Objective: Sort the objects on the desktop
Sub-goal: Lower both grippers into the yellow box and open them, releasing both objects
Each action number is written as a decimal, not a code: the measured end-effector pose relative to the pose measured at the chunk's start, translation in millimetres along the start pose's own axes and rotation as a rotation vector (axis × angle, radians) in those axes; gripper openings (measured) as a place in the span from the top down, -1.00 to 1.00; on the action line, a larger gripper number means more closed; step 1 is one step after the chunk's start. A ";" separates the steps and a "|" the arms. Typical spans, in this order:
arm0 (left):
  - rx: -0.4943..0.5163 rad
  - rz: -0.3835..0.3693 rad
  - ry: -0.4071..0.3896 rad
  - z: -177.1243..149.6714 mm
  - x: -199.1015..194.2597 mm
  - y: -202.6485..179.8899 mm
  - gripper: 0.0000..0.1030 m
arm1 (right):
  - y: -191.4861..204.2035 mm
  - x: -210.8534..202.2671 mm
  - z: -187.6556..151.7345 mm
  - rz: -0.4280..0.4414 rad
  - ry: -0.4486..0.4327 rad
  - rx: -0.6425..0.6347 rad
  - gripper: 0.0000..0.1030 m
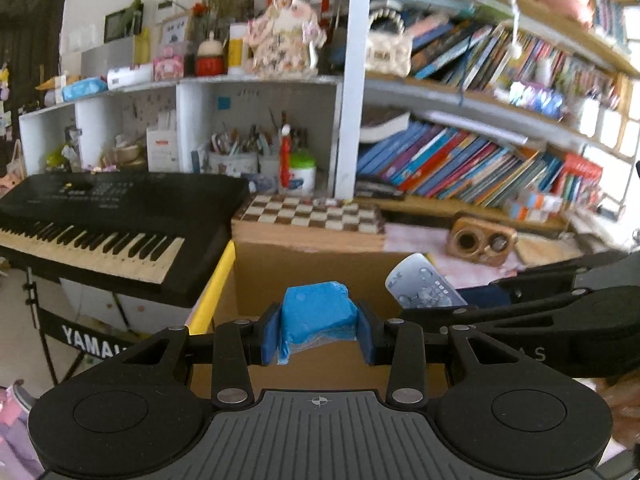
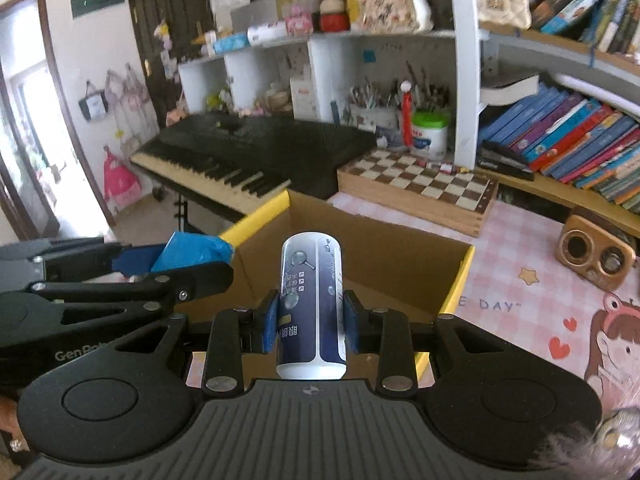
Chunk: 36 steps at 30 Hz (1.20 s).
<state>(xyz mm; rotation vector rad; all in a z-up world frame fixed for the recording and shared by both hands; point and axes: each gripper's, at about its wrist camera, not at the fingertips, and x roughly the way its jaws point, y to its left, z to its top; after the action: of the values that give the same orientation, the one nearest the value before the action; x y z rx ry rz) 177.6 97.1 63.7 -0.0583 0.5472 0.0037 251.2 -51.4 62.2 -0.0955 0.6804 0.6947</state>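
Over the near edge of the open cardboard box (image 2: pixel 360 248), both tools are loaded: left tool (image 1: pixel 318 330) clamps a blue wrapped packet (image 1: pixel 318 312), right tool (image 2: pixel 310 320) clamps a white-and-navy canister (image 2: pixel 312 308), long axis pointing ahead into the box. Box cavity lies directly ahead and below both; right looks slightly nearer centre, though the fisheye makes that uncertain

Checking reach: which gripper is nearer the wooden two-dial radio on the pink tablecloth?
Right gripper: the wooden radio lies just to its right. The left gripper hangs farther left.
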 end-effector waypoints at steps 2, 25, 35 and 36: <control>0.002 0.014 0.042 0.9 18.4 1.8 0.28 | -9.4 16.6 3.3 0.008 0.034 -0.019 0.41; 0.117 0.052 0.349 -2.8 124.1 4.9 0.29 | -34.4 128.1 6.3 0.075 0.355 -0.297 0.41; 0.122 0.058 0.346 2.9 129.1 2.6 0.25 | -34.2 134.3 8.0 0.070 0.368 -0.311 0.41; 0.122 0.059 0.345 4.3 129.4 2.3 0.24 | -34.2 134.0 8.0 0.064 0.363 -0.311 0.41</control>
<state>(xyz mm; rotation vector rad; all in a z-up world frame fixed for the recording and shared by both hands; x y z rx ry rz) 290.2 98.1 -0.1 0.0786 0.8925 0.0183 352.3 -0.5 -17.7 -0.4972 0.9209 0.8514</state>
